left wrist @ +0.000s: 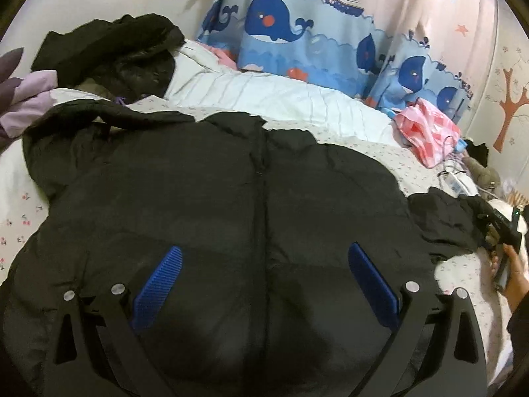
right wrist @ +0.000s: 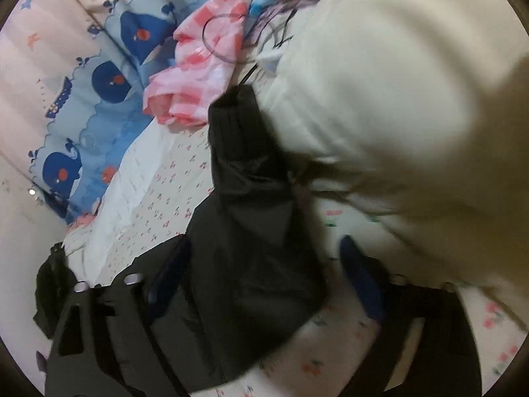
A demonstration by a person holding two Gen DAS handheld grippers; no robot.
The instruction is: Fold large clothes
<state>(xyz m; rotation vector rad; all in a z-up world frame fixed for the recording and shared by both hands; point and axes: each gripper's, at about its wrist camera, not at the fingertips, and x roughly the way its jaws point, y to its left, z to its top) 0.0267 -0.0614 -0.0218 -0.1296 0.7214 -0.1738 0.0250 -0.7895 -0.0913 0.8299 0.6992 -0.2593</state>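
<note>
A large black puffer jacket (left wrist: 231, 215) lies spread front-up on the flowered bed sheet (left wrist: 20, 211), its zip running away from me down the middle. My left gripper (left wrist: 264, 264) hovers over the jacket's lower half, open wide, with its blue pads (left wrist: 158, 284) on either side of the zip and nothing gripped. The jacket's right sleeve (right wrist: 251, 231) stretches out to the side. In the blurred right wrist view it lies between the jaws of my right gripper (right wrist: 264, 274). The right pad (right wrist: 360, 278) stands clear of the cloth, so this gripper is open.
Another black coat with a furry hood (left wrist: 109, 56) is heaped at the back left beside lilac cloth (left wrist: 29, 99). A white quilt (left wrist: 264, 96) and whale-print curtain (left wrist: 281, 26) run along the far side. A pink checked bag (left wrist: 426, 132) and cables (left wrist: 456, 178) lie right; a bulky white cover (right wrist: 396, 82) crowds the sleeve.
</note>
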